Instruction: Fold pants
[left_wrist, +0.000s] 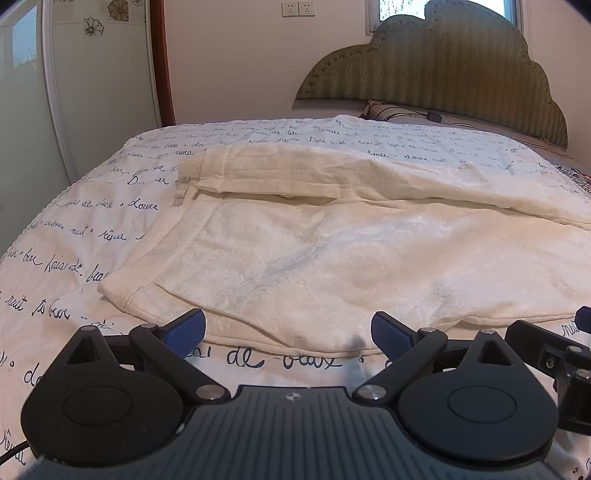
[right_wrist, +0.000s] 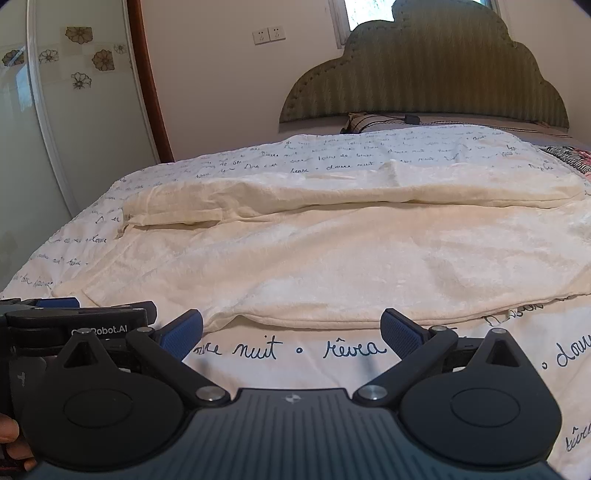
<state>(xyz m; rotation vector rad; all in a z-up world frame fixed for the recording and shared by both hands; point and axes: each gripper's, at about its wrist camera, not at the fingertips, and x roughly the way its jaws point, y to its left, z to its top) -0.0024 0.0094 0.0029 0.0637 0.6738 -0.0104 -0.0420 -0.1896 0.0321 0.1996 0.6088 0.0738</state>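
Two claws, both spread wide with nothing between the pads, hover side by side just short of the pants' near edge. Left claw (left_wrist: 287, 332) faces the waistband end; right claw (right_wrist: 291, 332) sits further along the leg.

Pants (left_wrist: 314, 240): cream, soft, faintly embossed weave, lying lengthwise across the bed, near leg flat, far leg bunched into a long ridge. Bedspread (right_wrist: 332, 369) beneath: white quilted cotton printed with dark cursive script.

Risks, as I judge them:
- Pads biting bedspread along with hem; both are pale, soft and touching.
- Catching one layer only, so the fold drags skewed.
- Far leg's ridge staying rumpled under a fold.
- Claws close together could knock each other.
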